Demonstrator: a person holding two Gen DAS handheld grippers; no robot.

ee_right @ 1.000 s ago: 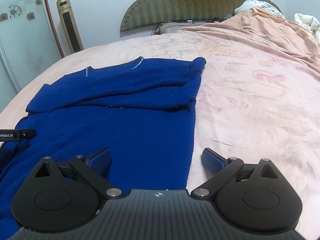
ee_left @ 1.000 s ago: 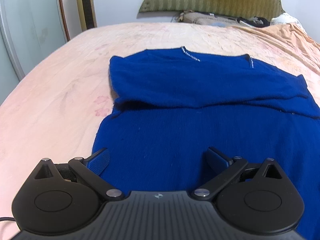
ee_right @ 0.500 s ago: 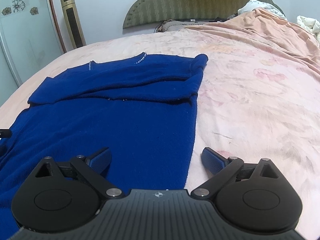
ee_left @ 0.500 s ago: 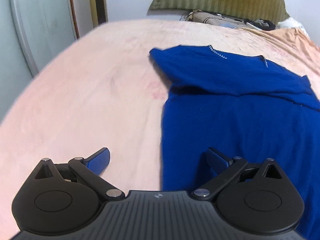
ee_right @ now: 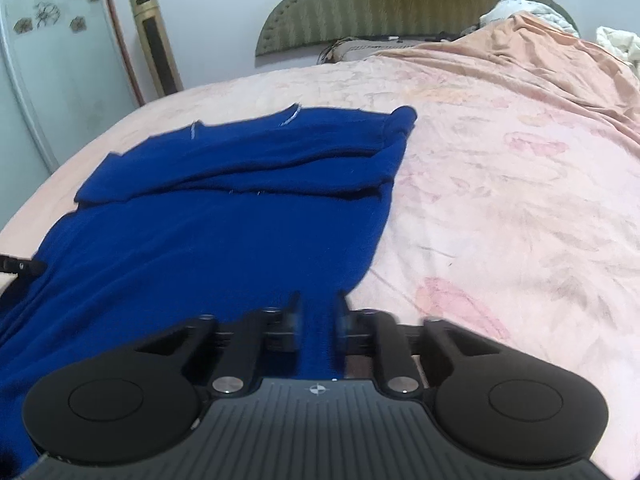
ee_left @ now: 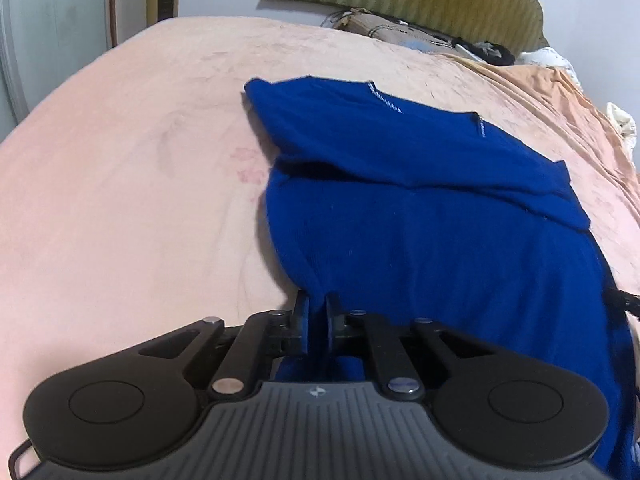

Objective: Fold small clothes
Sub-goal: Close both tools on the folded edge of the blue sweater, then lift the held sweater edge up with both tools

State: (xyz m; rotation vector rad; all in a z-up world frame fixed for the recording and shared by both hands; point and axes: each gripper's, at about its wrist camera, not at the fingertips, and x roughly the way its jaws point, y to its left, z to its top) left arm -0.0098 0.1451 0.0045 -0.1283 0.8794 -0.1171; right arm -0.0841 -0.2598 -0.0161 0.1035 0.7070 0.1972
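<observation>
A blue sweater [ee_left: 432, 232] lies flat on a big bed with a pink blanket [ee_left: 132, 184]. Its far part, up at 12 o'clock, is folded over so that a strip of cloth lies on top of the rest. A little white stitching shows at the neck.

The left gripper [ee_left: 317, 314] has just pinched its two fingers together. They bite the near left edge of the sweater, and blue cloth sits squeezed between them. The cloth pulls up a bit toward the fingers.

The right gripper [ee_right: 319, 316] has also just snapped together. It pinches the near right edge of the sweater [ee_right: 224, 232], at 6 o'clock in its view. The pink blanket [ee_right: 500, 200] spreads out from 1 to 4 o'clock there.

A green headboard [ee_right: 400, 0] stands at the far end of the bed, at 12 o'clock. A tall gold fan [ee_right: 156, 40] stands at 11 o'clock by the wall.
</observation>
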